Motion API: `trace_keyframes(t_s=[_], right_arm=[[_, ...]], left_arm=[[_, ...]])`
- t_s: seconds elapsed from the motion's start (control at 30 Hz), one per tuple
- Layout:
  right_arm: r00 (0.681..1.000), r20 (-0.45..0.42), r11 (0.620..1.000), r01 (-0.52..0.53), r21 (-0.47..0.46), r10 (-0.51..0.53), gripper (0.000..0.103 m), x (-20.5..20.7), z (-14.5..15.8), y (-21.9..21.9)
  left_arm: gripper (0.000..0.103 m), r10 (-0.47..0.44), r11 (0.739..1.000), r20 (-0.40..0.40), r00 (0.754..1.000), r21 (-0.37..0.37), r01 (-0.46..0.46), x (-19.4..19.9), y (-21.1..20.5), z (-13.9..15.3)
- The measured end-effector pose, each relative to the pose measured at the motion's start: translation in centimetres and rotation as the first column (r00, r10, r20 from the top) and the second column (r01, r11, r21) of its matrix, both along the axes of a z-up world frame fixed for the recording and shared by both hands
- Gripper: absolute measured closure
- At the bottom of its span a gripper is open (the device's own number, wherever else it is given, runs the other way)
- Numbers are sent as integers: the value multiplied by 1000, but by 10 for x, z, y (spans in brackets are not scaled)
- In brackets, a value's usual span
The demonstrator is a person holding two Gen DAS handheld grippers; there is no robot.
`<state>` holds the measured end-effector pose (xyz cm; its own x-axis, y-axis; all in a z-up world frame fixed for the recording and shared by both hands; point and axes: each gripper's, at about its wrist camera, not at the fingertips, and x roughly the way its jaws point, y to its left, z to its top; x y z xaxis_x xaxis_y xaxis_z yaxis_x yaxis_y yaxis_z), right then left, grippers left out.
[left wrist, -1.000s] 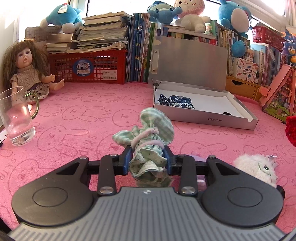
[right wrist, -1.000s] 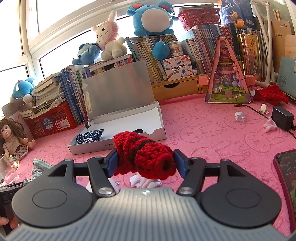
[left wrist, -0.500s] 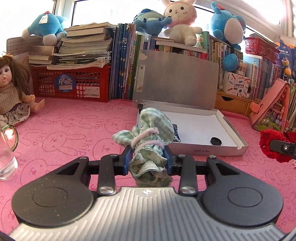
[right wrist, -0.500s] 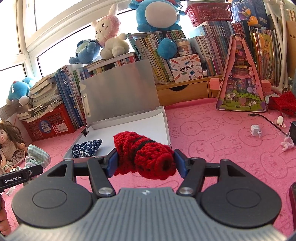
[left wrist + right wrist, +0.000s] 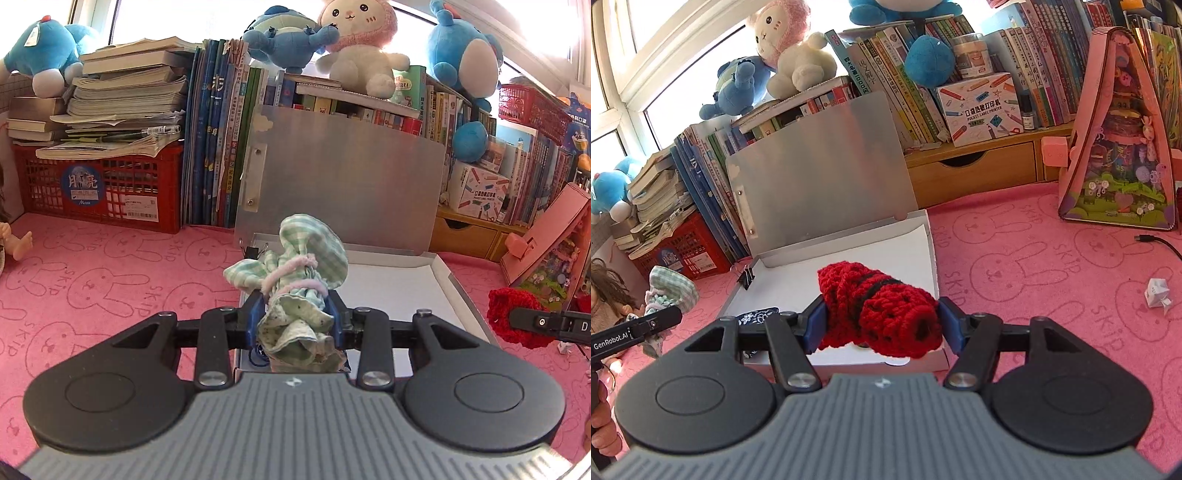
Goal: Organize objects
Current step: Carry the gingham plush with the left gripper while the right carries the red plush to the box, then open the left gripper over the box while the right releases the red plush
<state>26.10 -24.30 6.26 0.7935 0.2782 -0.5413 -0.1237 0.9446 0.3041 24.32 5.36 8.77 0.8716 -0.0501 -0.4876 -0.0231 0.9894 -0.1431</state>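
Note:
My left gripper (image 5: 295,317) is shut on a green checked doll garment (image 5: 303,269) with a pink cord, held over the near left corner of the open white box (image 5: 448,280). My right gripper (image 5: 882,321) is shut on a red crocheted piece (image 5: 882,306) with a black stripe, held above the box's near edge (image 5: 849,360). A blue patterned cloth (image 5: 757,317) lies in the box's near left corner. The box lid (image 5: 820,195) stands upright behind. The right gripper and red piece also show in the left wrist view (image 5: 511,321).
The pink bunny-print mat (image 5: 92,288) covers the table. Books, a red crate (image 5: 99,192) and plush toys line the back. A pink triangular toy house (image 5: 1119,147), a cable (image 5: 1160,243) and crumpled paper (image 5: 1156,291) lie to the right. A doll (image 5: 605,295) sits at the left.
Both grippers have moved forward to the box, each still holding its piece. The box now lies directly under them, and the glass and the white fluffy item have left the left view.

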Motion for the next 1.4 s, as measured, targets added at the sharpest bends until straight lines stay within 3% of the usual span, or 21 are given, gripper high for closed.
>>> trace_keyframes(t_s=[0.23, 0.5, 0.97, 1.03, 1.1, 1.17, 1.23, 1.4], right_arm=[[1000, -16, 1000, -18, 2, 18, 38, 33, -10, 15], [998, -55, 999, -18, -40, 15, 38, 57, -30, 34], [996, -91, 998, -4, -66, -2, 38, 72, -54, 39], [996, -90, 998, -8, -67, 2, 34, 71, -53, 41], [997, -81, 998, 4, -62, -9, 28, 69, -51, 41], [997, -69, 999, 11, -53, -15, 24, 65, -47, 39], [998, -60, 999, 14, -46, -16, 23, 61, -43, 37], [1000, -21, 998, 20, -63, -22, 21, 47, -27, 34]], left_arm=[[62, 8, 1000, -50, 999, -29, -10, 47, 1, -21], [62, -5, 1000, -64, 998, 24, 7, 72, -5, -39], [62, -15, 998, -93, 996, 54, 20, 83, -7, -60], [60, -19, 998, -92, 996, 59, 24, 82, -8, -59], [53, -21, 998, -84, 996, 62, 26, 79, -8, -56], [33, -27, 998, -67, 997, 54, 31, 74, -8, -51], [26, -32, 998, -41, 999, 48, 34, 67, -7, -44], [23, -33, 996, -14, 999, 78, 34, 49, -8, -32]])
